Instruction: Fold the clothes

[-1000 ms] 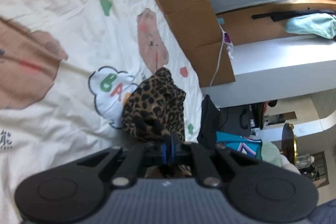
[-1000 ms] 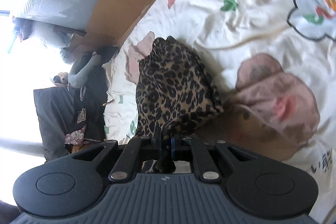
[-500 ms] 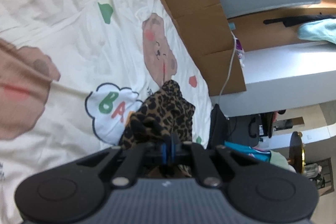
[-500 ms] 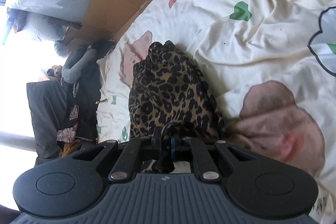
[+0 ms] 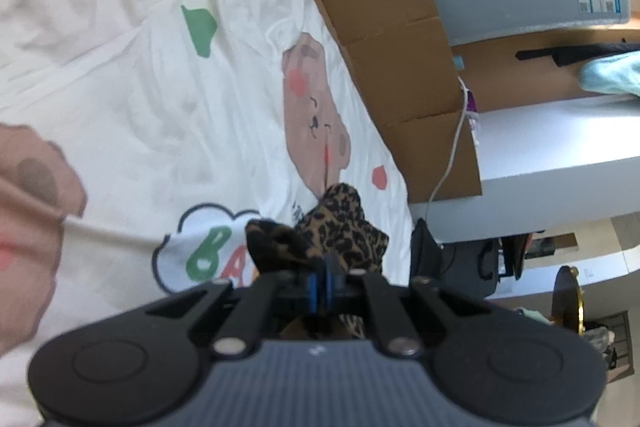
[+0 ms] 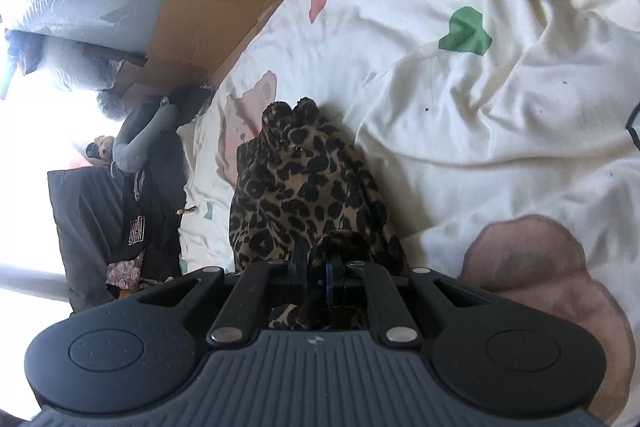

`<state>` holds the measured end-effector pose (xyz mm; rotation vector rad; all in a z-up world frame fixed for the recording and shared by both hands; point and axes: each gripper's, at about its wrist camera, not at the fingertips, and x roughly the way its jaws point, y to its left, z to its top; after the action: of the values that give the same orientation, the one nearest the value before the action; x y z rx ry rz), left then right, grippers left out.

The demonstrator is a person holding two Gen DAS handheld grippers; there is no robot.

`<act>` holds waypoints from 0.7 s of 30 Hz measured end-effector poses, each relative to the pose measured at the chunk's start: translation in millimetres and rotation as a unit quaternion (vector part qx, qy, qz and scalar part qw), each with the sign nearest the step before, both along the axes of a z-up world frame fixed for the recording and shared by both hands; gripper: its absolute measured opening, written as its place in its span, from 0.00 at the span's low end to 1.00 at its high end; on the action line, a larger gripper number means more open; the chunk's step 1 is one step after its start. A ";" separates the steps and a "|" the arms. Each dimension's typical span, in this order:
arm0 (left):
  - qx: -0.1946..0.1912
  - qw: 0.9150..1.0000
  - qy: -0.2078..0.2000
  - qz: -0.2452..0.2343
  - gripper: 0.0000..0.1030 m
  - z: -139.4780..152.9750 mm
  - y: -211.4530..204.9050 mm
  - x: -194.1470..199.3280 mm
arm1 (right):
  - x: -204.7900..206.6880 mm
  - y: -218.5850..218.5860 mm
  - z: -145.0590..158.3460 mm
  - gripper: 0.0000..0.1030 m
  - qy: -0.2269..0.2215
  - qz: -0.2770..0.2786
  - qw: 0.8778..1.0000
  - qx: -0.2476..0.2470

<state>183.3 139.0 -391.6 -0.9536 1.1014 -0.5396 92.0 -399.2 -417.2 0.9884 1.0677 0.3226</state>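
Left gripper (image 5: 322, 281) pinching edge of leopard-print garment (image 5: 340, 227); right gripper (image 6: 316, 273) pinching another bunched edge. Garment draped from both grips onto bedsheet (image 6: 460, 107), near cardboard (image 5: 384, 27). Mid-fold, judging by shape: bundle narrow, not flat. Left: lay down, smooth, finish folds.

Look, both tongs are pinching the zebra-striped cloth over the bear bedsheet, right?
Not quite. The cloth is leopard-spotted, not zebra-striped; the right wrist view shows the brown-and-black spots clearly. The rest holds: the left tongs and right tongs both pinch it over the bear bedsheet.
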 end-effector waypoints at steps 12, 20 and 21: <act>0.024 0.998 0.027 -0.052 0.26 -38.2 -16.2 29.9 | 8.1 6.0 -13.9 0.47 0.023 0.034 0.999 0.015; 0.006 1.000 0.007 -0.023 0.35 -24.1 -34.7 32.0 | 25.3 6.4 -15.6 0.50 0.009 0.011 1.000 0.011; 0.015 1.000 0.003 -0.027 0.35 -22.5 -37.9 33.2 | 27.1 6.9 -13.2 0.51 0.004 0.011 1.000 0.001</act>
<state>216.6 101.2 -414.1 -0.9020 1.1399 -0.5625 119.1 -392.2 -430.4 0.9800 1.0860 0.3384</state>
